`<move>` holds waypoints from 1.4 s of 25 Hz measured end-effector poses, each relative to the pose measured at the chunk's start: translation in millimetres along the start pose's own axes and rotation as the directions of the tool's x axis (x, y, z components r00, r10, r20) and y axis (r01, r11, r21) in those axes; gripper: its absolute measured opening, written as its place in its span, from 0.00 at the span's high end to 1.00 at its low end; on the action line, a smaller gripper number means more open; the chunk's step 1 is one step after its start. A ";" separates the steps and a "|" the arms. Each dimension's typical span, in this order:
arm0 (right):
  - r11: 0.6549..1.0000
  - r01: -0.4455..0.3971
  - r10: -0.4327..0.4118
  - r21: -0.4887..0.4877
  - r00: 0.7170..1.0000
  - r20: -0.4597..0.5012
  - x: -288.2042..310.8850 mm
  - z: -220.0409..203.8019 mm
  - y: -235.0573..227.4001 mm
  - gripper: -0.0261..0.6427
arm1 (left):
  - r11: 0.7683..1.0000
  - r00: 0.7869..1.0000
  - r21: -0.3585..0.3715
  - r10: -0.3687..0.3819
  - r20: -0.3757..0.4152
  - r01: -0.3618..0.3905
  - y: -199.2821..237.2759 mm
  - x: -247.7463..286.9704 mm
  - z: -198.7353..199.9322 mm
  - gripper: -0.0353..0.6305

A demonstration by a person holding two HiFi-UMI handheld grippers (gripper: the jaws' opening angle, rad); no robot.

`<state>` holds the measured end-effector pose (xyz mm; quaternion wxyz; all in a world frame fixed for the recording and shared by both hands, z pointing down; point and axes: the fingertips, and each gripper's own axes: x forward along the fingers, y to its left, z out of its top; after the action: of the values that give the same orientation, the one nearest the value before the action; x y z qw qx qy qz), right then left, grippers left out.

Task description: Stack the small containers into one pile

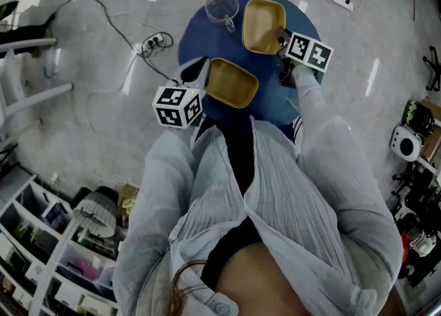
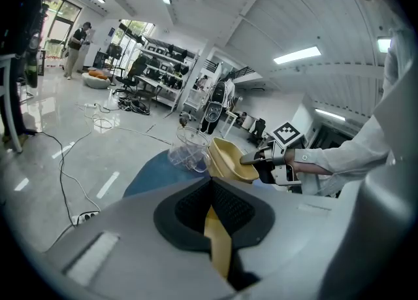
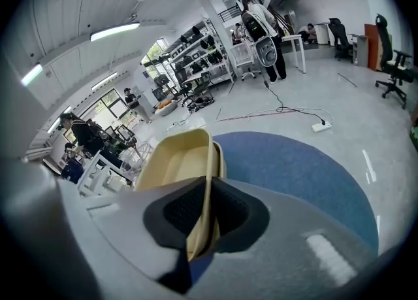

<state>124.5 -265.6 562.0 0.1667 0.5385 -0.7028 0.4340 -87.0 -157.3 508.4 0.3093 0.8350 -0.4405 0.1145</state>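
Note:
Two yellow rectangular containers hang over the round blue table (image 1: 196,39). My left gripper (image 1: 207,76) is shut on the rim of the nearer container (image 1: 233,82); in the left gripper view that rim (image 2: 219,243) shows as a yellow strip between the pads of my left gripper (image 2: 210,191). My right gripper (image 1: 281,36) is shut on the side wall of the farther container (image 1: 264,25). The right gripper view shows this container (image 3: 173,161) clamped in my right gripper (image 3: 206,191). From the left gripper view, the farther container (image 2: 230,159) is tilted, with my right gripper (image 2: 258,159) on it.
A clear plastic jug (image 1: 222,8) stands at the table's far edge, close to the farther container. Cables and a power strip (image 1: 153,40) lie on the floor to the left. Shelves (image 1: 41,239) are at lower left, equipment (image 1: 412,139) at right. People stand in the background.

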 end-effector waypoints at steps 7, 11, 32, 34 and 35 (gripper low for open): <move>0.983 0.066 -0.068 -0.171 0.998 -0.006 2.1 -2.2 2.7 0.89 | 1.000 1.000 -0.008 0.001 -0.006 -0.001 3.0 -0.3 -3.3 0.93; 0.973 0.077 -0.079 -0.219 0.997 0.000 3.3 -3.0 3.6 0.87 | 1.000 1.000 -0.010 0.000 -0.009 0.000 2.7 1.7 -4.4 0.93; 0.947 0.047 -0.059 -0.319 0.998 -0.028 -3.1 -23.1 8.0 0.48 | 1.000 1.000 -0.010 0.009 0.000 -0.009 3.0 -3.6 -7.1 0.93; 0.949 0.046 -0.056 -0.311 0.998 -0.022 -6.2 -23.1 8.9 0.47 | 1.000 1.000 -0.010 0.008 -0.002 -0.008 2.9 -4.0 -8.5 0.93; 0.951 0.043 -0.050 -0.307 0.999 -0.017 -8.0 -22.9 10.0 0.46 | 1.000 1.000 -0.010 0.007 -0.002 -0.007 2.3 -4.5 -9.0 0.93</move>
<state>113.2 -242.2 565.1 0.2668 0.5172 -0.7467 0.3221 -90.8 -149.7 514.3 0.3134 0.8318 -0.4436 0.1143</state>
